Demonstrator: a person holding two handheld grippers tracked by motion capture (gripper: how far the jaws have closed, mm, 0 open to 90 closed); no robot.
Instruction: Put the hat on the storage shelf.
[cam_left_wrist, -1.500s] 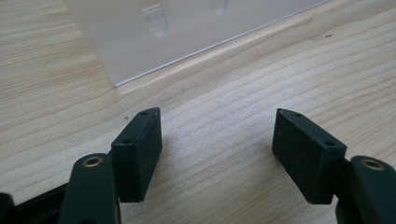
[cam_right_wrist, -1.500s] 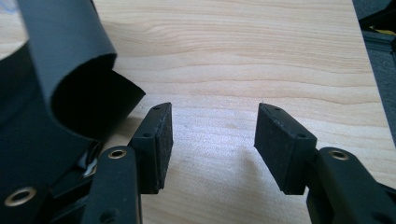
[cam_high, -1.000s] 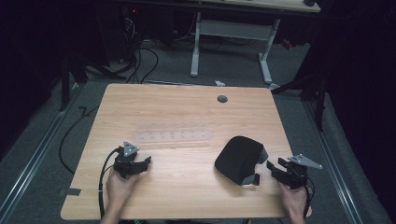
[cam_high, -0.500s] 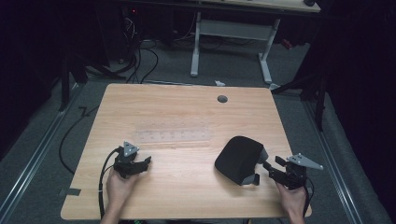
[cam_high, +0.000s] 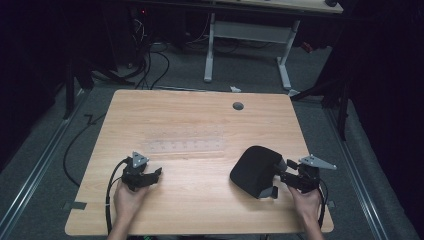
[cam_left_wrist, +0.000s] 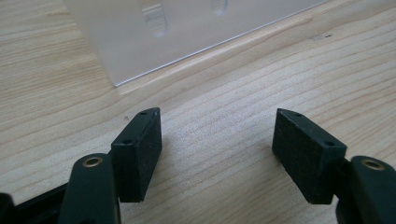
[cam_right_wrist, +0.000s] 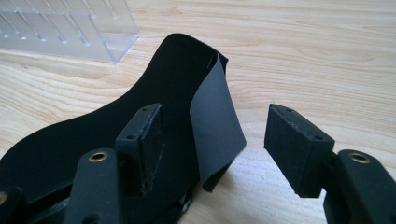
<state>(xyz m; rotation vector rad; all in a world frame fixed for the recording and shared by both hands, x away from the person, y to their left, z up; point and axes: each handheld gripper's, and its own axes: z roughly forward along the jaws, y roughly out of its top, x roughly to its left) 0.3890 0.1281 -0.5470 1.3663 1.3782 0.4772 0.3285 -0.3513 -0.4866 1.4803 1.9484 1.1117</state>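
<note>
A black pouch (cam_high: 254, 170) lies on the wooden table (cam_high: 200, 115) at the front right. Its loose flap (cam_right_wrist: 215, 116) stands up between the jaws of my right gripper (cam_right_wrist: 212, 133), which is open, with one jaw over the pouch body and the other over bare wood. In the high view the right gripper (cam_high: 281, 178) sits at the pouch's right edge. My left gripper (cam_high: 154, 174) rests at the front left, open, with nothing between its jaws (cam_left_wrist: 217, 135). A clear plastic rack (cam_high: 185, 145) lies mid-table, just ahead of the left gripper (cam_left_wrist: 187, 32).
A round cable hole (cam_high: 238, 106) sits near the table's far edge. Cables (cam_high: 107, 200) trail off the front left edge. A second desk's legs (cam_high: 210, 50) and floor cables stand beyond the table. Bare wood spans the middle and far half.
My right gripper has edged left toward the pouch, bringing the flap between its jaws. The left gripper has stayed put.
</note>
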